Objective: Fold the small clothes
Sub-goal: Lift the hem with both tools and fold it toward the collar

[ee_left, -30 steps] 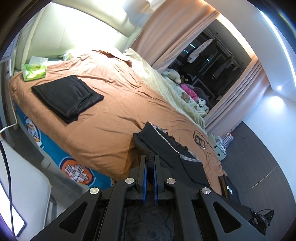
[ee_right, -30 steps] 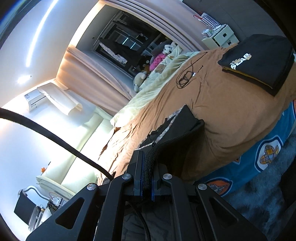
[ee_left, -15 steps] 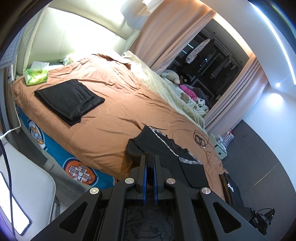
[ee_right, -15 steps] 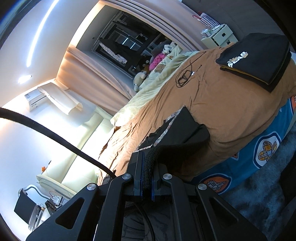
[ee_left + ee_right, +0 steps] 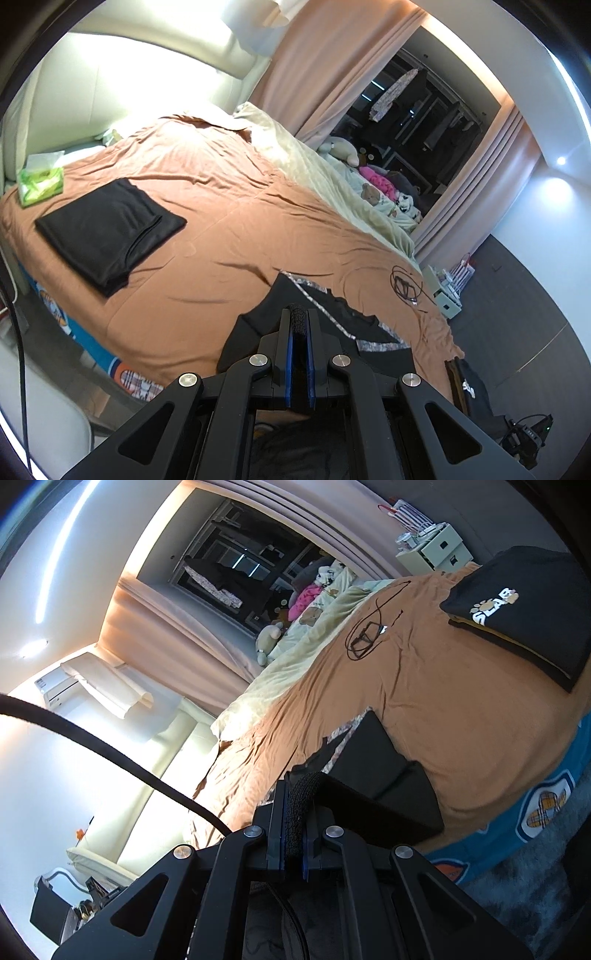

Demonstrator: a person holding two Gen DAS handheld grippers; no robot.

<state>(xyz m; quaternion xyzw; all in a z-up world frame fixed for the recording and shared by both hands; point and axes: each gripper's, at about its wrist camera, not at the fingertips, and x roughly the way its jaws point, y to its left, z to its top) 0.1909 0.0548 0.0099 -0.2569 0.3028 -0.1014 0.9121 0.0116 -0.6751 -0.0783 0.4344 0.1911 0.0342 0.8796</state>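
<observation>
item: black garment with silver patterned trim (image 5: 325,314), draped over the near edge of the orange-brown bedsheet (image 5: 236,221). left gripper (image 5: 298,325) and right gripper (image 5: 295,812): fingers pinching its black hem. folded black cloth (image 5: 107,229) well apart on the sheet; open sheet between. folded black shirt with white lettering (image 5: 524,605) at the sheet's far corner; coiled black cable (image 5: 365,635) near it.

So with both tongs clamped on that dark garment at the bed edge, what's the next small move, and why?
Probably carry the pinched edge forward over the rest and lay it down. The left tongs and right tongs each grip a black garment with silver trim, part draped on the orange bedspread, its near end lifted. Folded black clothes already lie on the bed.
</observation>
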